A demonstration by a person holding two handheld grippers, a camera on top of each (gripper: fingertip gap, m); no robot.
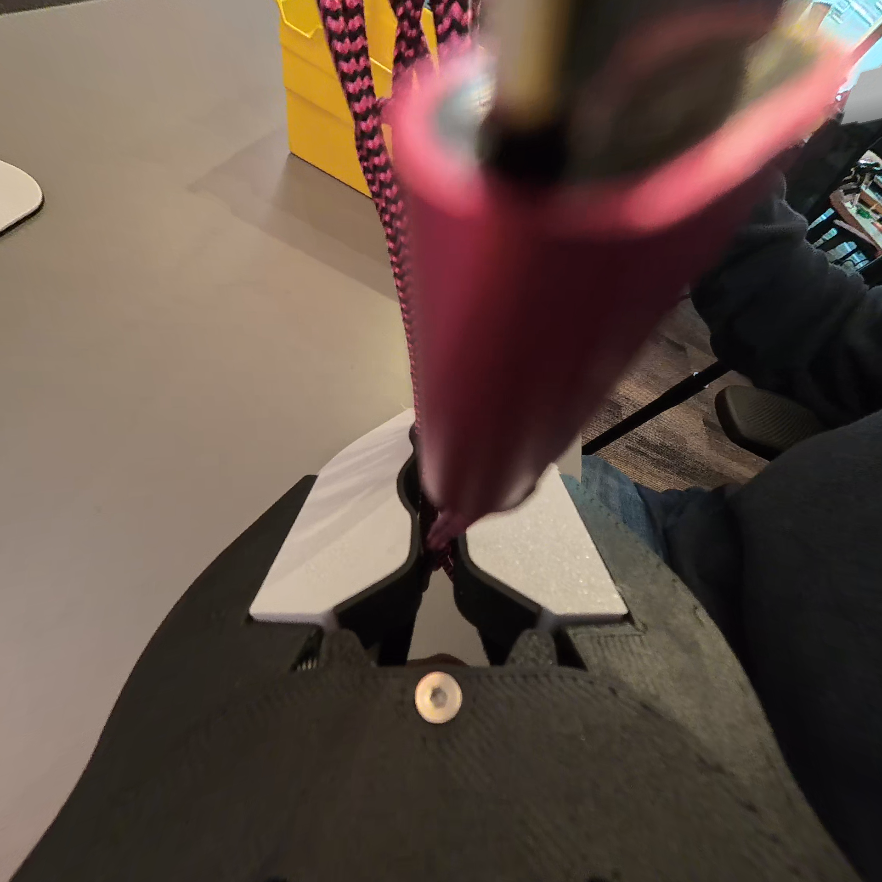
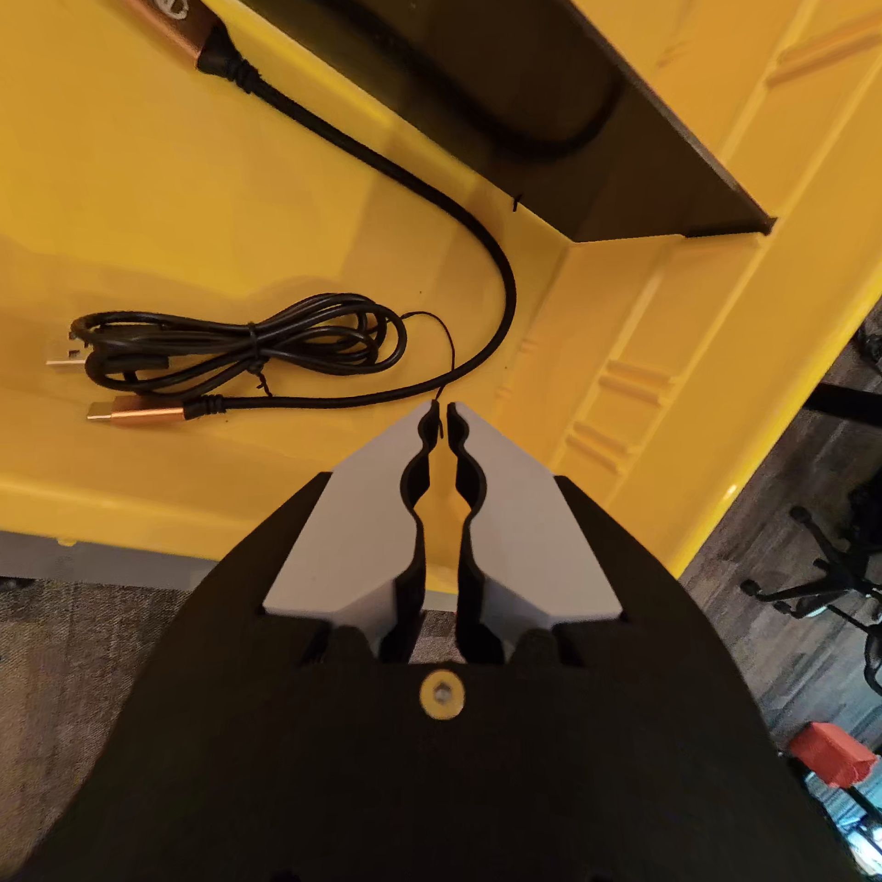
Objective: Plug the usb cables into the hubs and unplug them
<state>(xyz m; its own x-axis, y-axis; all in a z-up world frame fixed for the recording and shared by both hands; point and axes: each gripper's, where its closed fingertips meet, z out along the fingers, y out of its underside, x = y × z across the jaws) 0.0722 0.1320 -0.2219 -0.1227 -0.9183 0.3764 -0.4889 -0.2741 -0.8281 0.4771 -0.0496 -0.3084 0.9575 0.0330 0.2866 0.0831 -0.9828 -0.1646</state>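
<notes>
The left gripper pinches a pink-and-black braided cable just behind its blurred pink metal plug housing, held above the grey table; a yellow plastic bin stands beyond. The right gripper, its jaws a narrow slit apart, grips nothing, though a thin black tie wire touches its tip. Past it, inside the bin, lie a bundled thin black USB cable and a black braided cable with copper-coloured plugs.
</notes>
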